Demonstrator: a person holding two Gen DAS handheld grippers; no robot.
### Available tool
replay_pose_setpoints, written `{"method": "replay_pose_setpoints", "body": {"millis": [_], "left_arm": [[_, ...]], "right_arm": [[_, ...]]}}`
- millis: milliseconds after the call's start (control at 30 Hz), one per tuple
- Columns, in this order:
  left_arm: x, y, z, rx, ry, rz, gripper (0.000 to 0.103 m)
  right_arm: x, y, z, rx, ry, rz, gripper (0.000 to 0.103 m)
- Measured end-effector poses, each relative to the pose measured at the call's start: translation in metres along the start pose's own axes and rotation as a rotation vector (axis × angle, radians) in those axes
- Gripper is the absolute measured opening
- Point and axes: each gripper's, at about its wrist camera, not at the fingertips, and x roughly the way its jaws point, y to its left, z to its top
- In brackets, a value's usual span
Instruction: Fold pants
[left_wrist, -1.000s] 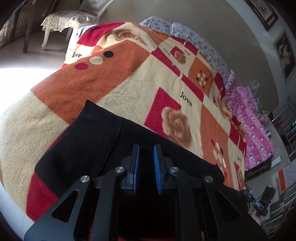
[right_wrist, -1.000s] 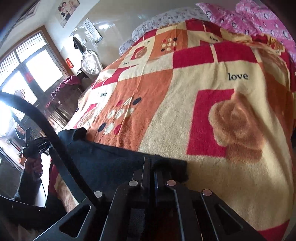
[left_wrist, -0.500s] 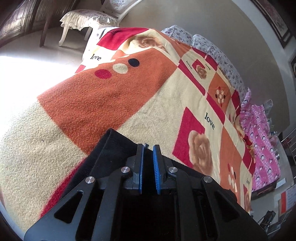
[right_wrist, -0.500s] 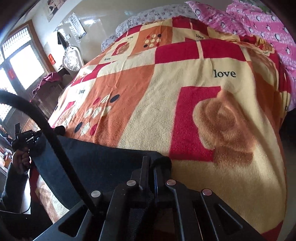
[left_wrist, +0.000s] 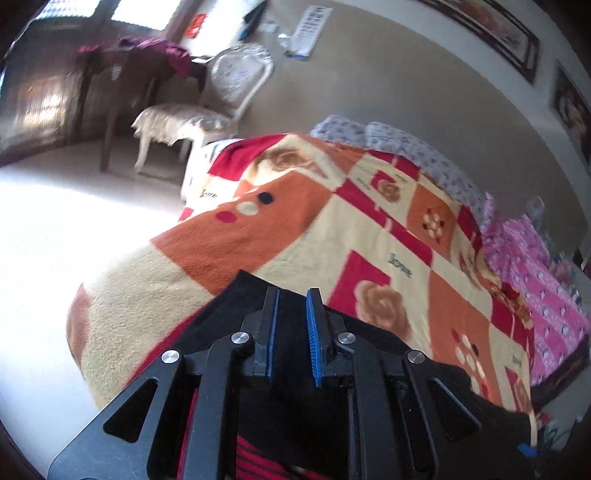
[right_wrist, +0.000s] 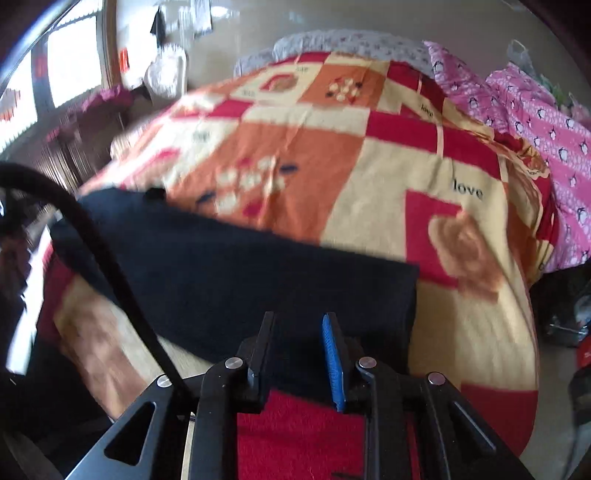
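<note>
Both released, left gripper (left_wrist: 291, 299) and right gripper (right_wrist: 297, 321) hovering over pants (right_wrist: 236, 269) stretched left-right just beyond.

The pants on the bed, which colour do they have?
Plain black pants, seen best in the right wrist view.

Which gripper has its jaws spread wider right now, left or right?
The right gripper: its gap over the black pants is visibly wider than the left gripper shows.
</note>
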Motion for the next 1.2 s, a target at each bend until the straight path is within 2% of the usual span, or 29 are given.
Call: {"method": "replay_pose_setpoints", "body": {"millis": [33,67,133,200,267,333,400,467,567,600,667,700,767,833,867,900,1033,1067,1100,1200], "left_arm": [[-0.002,-0.012,-0.007,0.064,0.016,-0.035,0.012],[-0.001,-0.018,-0.014,0.104,0.037,-0.054,0.012],[0.009,-0.021,-0.029,0.145,0.093,-0.039,0.012],[0.027,-0.005,-0.047,0.112,0.188,0.019,0.012],[0.026,0.013,-0.055,0.068,0.153,-0.034,0.012],[0.022,0.015,-0.055,0.067,0.155,-0.044,0.011],[0.021,0.014,-0.054,0.07,0.159,-0.04,0.012],[0.021,0.013,-0.054,0.077,0.159,-0.04,0.012],[0.019,0.008,-0.054,0.102,0.152,-0.019,0.012],[0.018,0.005,-0.055,0.112,0.152,-0.004,0.012],[0.016,-0.008,-0.05,0.133,0.152,0.038,0.012],[0.013,-0.016,-0.046,0.145,0.138,0.037,0.012],[0.01,-0.04,-0.037,0.204,0.104,-0.018,0.012],[0.014,-0.062,-0.028,0.251,0.085,-0.037,0.021],[0.023,-0.072,-0.024,0.263,0.099,-0.045,0.041],[0.031,-0.078,-0.022,0.26,0.129,-0.044,0.051],[0.075,-0.09,-0.039,0.168,0.338,-0.091,0.051],[0.08,-0.092,-0.05,0.181,0.359,-0.084,0.051],[0.072,-0.099,-0.057,0.237,0.294,-0.064,0.055],[0.066,-0.11,-0.065,0.302,0.285,-0.036,0.058]], "right_arm": [[0.004,-0.007,-0.014,0.025,-0.007,0.011,0.027],[-0.001,-0.012,-0.021,0.057,-0.062,0.039,0.034],[-0.004,-0.02,-0.026,0.114,-0.067,0.075,0.034],[-0.006,-0.018,-0.018,0.137,-0.034,0.053,0.034],[-0.013,-0.011,0.001,0.152,-0.083,0.048,0.036],[-0.017,-0.005,0.021,0.163,-0.153,0.069,0.044],[-0.008,0.0,0.043,0.161,-0.204,0.043,0.061],[0.016,-0.003,0.056,0.183,-0.171,0.033,0.068],[0.061,-0.009,0.058,0.208,-0.019,0.038,0.07],[0.055,-0.007,0.057,0.19,-0.063,0.042,0.077],[0.056,-0.004,0.061,0.17,-0.036,0.058,0.079],[0.058,-0.001,0.062,0.153,-0.03,0.05,0.084],[0.061,0.007,0.066,0.109,-0.011,0.029,0.09],[0.065,0.017,0.066,0.049,0.013,-0.002,0.096],[0.066,0.019,0.067,0.035,0.009,-0.003,0.096],[0.064,0.017,0.064,0.044,0.006,0.006,0.096],[0.061,0.01,0.058,0.056,0.0,0.036,0.097],[0.062,0.012,0.059,0.047,0.004,0.028,0.098],[0.063,0.016,0.059,0.033,0.011,0.018,0.099],[0.064,0.019,0.061,0.023,0.015,-0.003,0.096]]}}
